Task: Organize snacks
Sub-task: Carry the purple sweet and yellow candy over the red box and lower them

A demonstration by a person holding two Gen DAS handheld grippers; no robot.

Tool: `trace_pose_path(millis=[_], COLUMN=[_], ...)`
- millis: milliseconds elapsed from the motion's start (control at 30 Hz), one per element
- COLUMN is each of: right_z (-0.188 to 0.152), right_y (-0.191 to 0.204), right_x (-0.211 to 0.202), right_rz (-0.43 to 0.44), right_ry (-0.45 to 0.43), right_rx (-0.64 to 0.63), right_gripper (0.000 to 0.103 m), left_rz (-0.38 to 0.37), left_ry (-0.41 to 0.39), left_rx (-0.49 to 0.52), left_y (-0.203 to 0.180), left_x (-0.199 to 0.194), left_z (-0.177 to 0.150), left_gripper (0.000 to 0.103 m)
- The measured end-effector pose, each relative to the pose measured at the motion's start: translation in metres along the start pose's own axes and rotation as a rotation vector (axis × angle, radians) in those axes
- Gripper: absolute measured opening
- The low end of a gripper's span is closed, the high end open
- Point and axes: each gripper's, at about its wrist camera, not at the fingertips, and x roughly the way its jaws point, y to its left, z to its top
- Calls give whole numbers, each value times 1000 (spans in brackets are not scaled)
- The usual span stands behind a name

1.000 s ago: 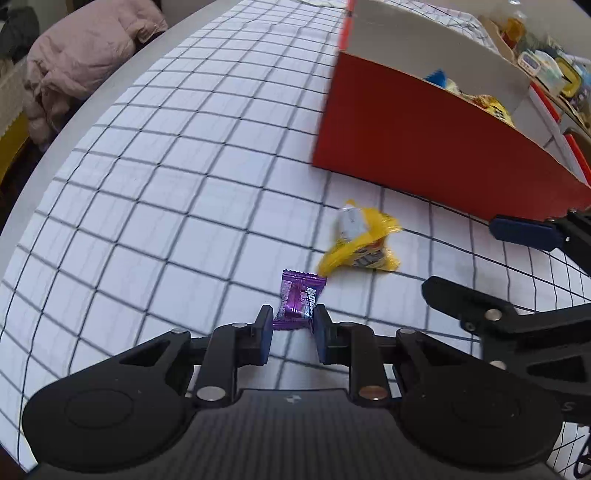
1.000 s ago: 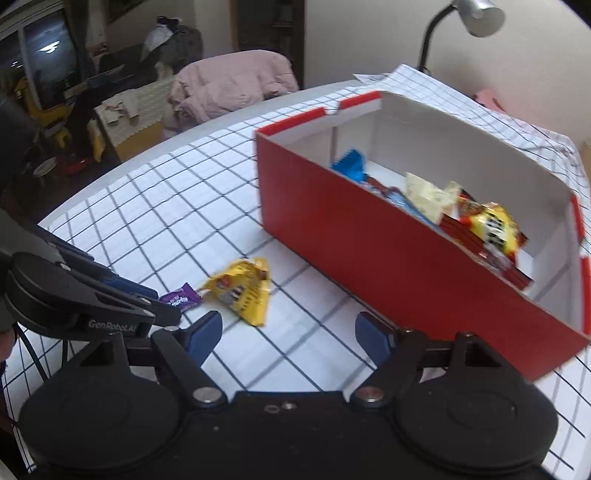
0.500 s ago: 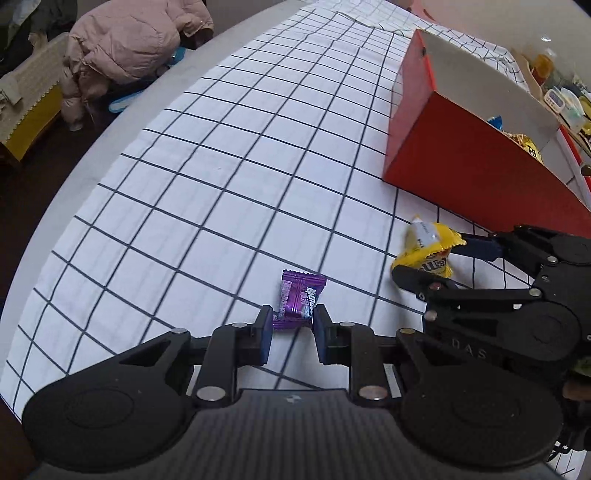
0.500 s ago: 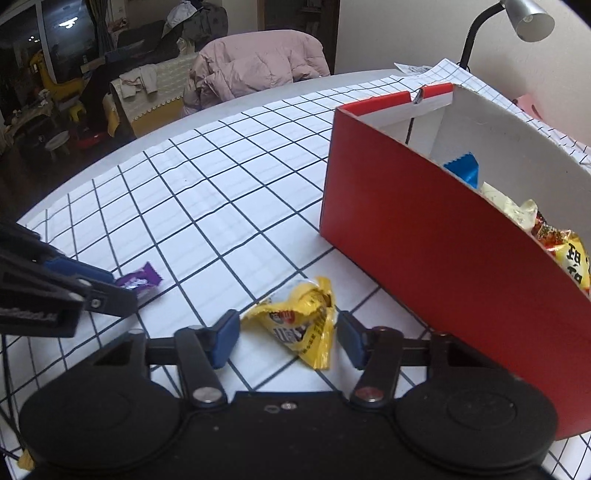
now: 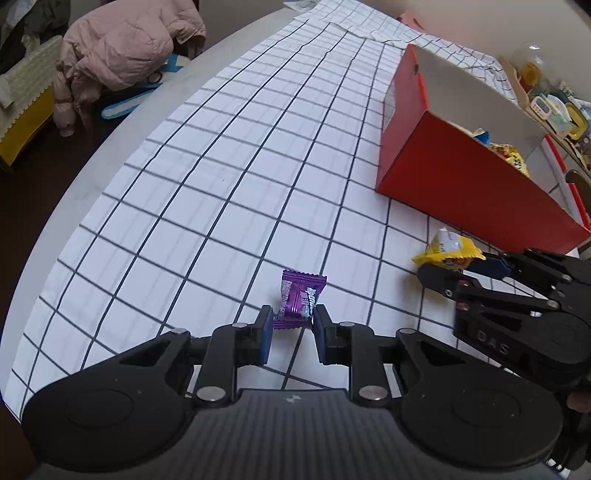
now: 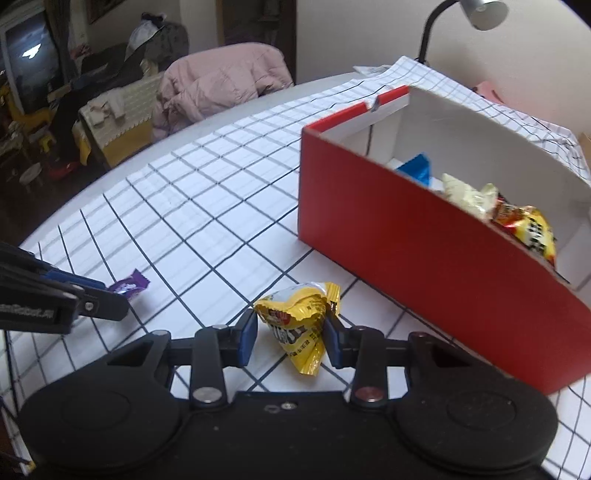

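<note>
A purple candy wrapper (image 5: 300,298) sits between the pads of my left gripper (image 5: 291,328), which is shut on it just above the checked tablecloth (image 5: 229,206). It also shows in the right wrist view (image 6: 129,285). A yellow snack bag (image 6: 301,325) sits between the pads of my right gripper (image 6: 290,338), which is closed around it; it also shows in the left wrist view (image 5: 448,251). The red box (image 6: 424,258) with a white inside holds several snacks and stands to the right of both grippers.
The round table's edge (image 5: 92,166) runs along the left. A chair with a pink jacket (image 6: 221,85) stands beyond it. A desk lamp (image 6: 476,14) stands behind the box. Small containers sit on a shelf (image 5: 550,107) at far right.
My right gripper moved down and left to the yellow bag and closed around it. My left gripper stays shut on the purple candy and has pulled back from the box.
</note>
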Motion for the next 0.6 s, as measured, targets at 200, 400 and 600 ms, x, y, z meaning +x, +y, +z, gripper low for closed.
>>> trace_pose_path(millis=[200, 400, 600], right_z=[3, 10, 15], right_y=[-4, -14, -30], right_x=[-39, -79, -107], right_rz=[-28, -93, -162], right_ry=[-48, -107, -154], right_rx=[60, 102, 140], right_gripper=[37, 37, 37], left_rz=[-44, -94, -144], left_ry=[-25, -73, -122], left_rx=[62, 147, 220], left_y=[-14, -38, -68], left_x=[-17, -38, -55], left_z=[12, 30, 52], left_gripper=[23, 23, 23])
